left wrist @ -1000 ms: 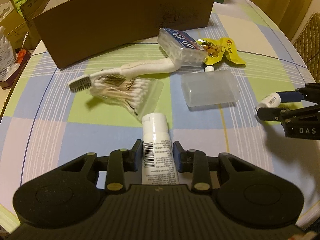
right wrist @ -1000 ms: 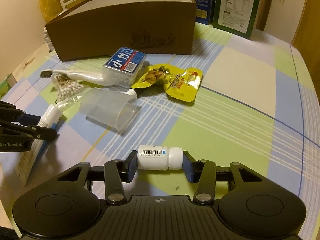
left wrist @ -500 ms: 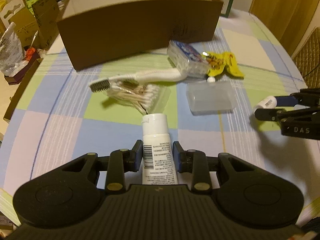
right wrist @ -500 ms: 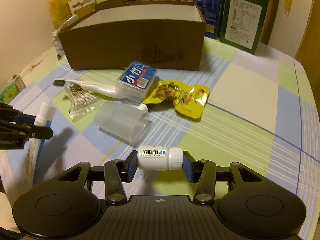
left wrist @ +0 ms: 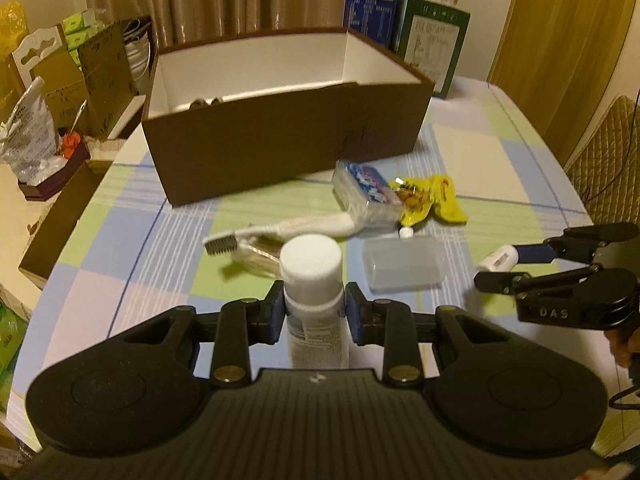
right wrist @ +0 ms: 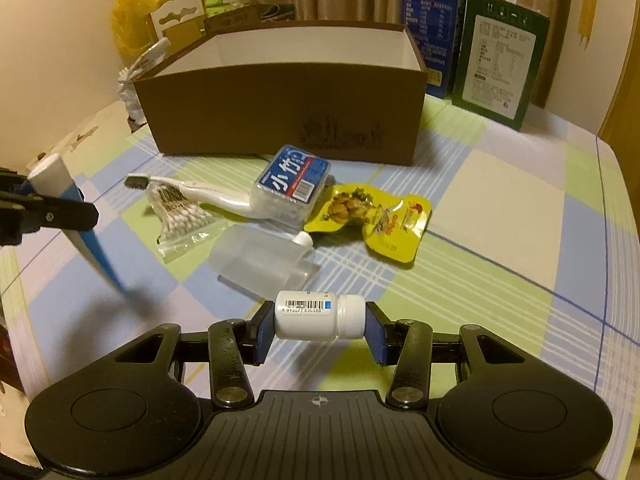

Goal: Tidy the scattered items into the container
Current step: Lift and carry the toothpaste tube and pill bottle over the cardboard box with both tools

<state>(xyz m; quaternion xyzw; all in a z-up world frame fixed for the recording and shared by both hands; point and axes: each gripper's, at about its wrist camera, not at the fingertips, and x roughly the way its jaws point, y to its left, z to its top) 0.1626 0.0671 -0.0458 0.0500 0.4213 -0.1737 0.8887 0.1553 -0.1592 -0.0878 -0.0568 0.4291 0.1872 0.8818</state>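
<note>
1. Left tongs (left wrist: 315, 307) pinching a white tube (left wrist: 313, 285) just below its cap, cap end forward, clear of the surface (right wrist: 500, 216); right tongs (right wrist: 319, 325) pinching a small white bottle (right wrist: 319, 317) end to end, lying crosswise between the pads, also clear of the surface.
2. Brown cardboard box (right wrist: 280, 108) open-topped at the far side; white inside, with something small and dark near its front wall, not identifiable.
3. Lying loose in front of the box: toothbrush (right wrist: 192, 192), bag of cotton swabs (right wrist: 182, 216), clear box with blue label (right wrist: 294, 186), yellow snack pouch (right wrist: 376, 216), translucent cup on its side (right wrist: 262, 266).
4. Step judged in hand: carrying both held items to the box. Advised: lift each load above the near wall before crossing the rim; keep the two tongs apart over the opening; lower well inside before releasing, as the bottle could roll and the tube's flat tail hangs low.
5. Writing: "DAS" on the right tongs' body, seen from the left wrist; large Chinese characters on the blue label; barcode with digits on the bottle, partly legible; "Swabs" seemingly on the bag; cartons behind the box printed, unreadable.
</note>
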